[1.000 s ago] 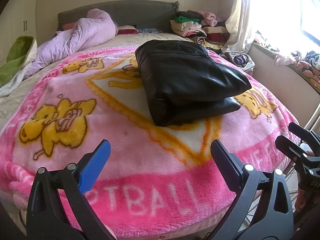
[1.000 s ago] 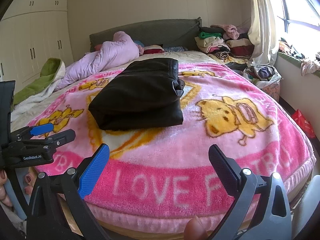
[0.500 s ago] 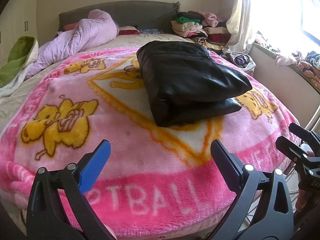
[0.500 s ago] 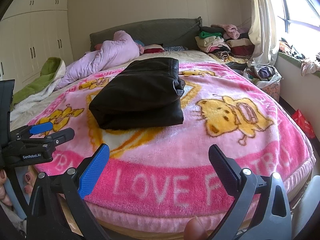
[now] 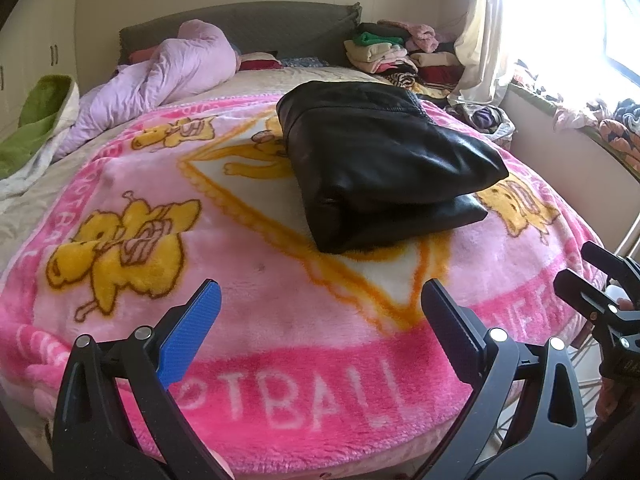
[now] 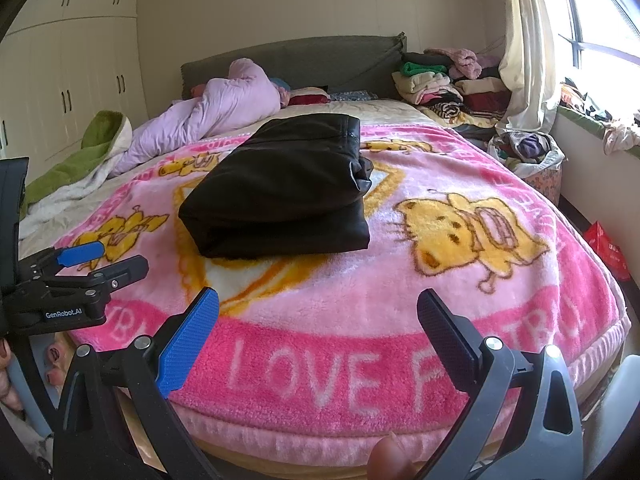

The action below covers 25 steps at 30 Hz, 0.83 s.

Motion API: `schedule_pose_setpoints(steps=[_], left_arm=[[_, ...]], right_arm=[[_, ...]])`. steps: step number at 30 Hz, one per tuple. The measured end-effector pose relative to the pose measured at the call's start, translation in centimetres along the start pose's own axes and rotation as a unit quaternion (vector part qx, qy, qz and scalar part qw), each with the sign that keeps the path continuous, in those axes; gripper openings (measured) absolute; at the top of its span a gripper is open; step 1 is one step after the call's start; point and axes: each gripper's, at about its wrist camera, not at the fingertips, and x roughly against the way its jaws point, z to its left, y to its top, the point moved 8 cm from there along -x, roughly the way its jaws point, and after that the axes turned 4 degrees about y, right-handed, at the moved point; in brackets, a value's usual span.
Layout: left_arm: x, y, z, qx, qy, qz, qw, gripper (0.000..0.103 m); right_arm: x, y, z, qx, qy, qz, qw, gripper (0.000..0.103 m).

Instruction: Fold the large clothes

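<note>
A black leather garment [image 5: 384, 164] [image 6: 280, 192] lies folded into a thick rectangle in the middle of the pink cartoon blanket [image 5: 260, 280] [image 6: 400, 280] on the bed. My left gripper [image 5: 320, 308] hovers open over the blanket's near edge, well short of the garment, nothing between its fingers. My right gripper [image 6: 318, 316] is open too, over the near edge further right, holding nothing. Each gripper shows at the side of the other's view: the right gripper [image 5: 592, 276], the left gripper [image 6: 104, 258].
A lilac duvet [image 5: 160, 76] is bunched at the head of the bed by the dark headboard [image 6: 296, 60]. Stacked folded clothes [image 6: 448, 84] sit at the back right near the curtain. A green blanket [image 6: 80, 160] lies at the left. White wardrobes [image 6: 68, 72] line the left wall.
Both views have drifted only slightly; the folded garment has not moved, and both grippers stay open at the same width.
</note>
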Motion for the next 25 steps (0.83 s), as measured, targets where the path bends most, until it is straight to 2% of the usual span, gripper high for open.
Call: schedule_pose_setpoints(steps=[7, 12, 16, 18, 19, 21, 23, 25], left_arm=[[-0.2, -0.3, -0.3, -0.002, -0.001, 0.003, 1.0, 0.094], [-0.8, -0.8, -0.2, -0.006, 0.005, 0.014, 0.9999, 0.094], [-1.8, -0.7, 1.5, 0.019, 0.004, 0.04, 0.999, 0.094], [-2.5, -0.1, 3.8, 0.044, 0.009, 0.057, 0.9974, 0.094], [-2.6, 0.2, 4.9, 0.055, 0.013, 0.059, 0.9966, 0.094], [-2.7, 1.8, 9.3, 0.091, 0.04, 0.055, 0.9935, 0.094], [-2.6, 3.4, 14.4, 0.114, 0.076, 0.04, 0.9898, 0.094], [-2.6, 4.6, 20.1, 0.135, 0.134, 0.033, 0.9812, 0.094]], right_arm=[[-0.1, -0.3, -0.8, -0.008, -0.007, 0.003, 1.0, 0.099], [1.1, -0.5, -3.0, -0.038, -0.034, -0.011, 0.999, 0.099], [3.3, -0.8, -7.3, -0.078, -0.08, -0.033, 0.993, 0.099], [5.1, -1.4, -11.3, -0.104, -0.127, -0.045, 0.985, 0.099], [6.0, -1.9, -13.4, -0.115, -0.155, -0.046, 0.98, 0.099], [8.3, -3.3, -19.4, -0.146, -0.231, -0.046, 0.961, 0.099], [11.1, -5.9, -26.5, -0.192, -0.319, -0.029, 0.927, 0.099], [13.5, -8.9, -32.9, -0.242, -0.386, 0.003, 0.89, 0.099]])
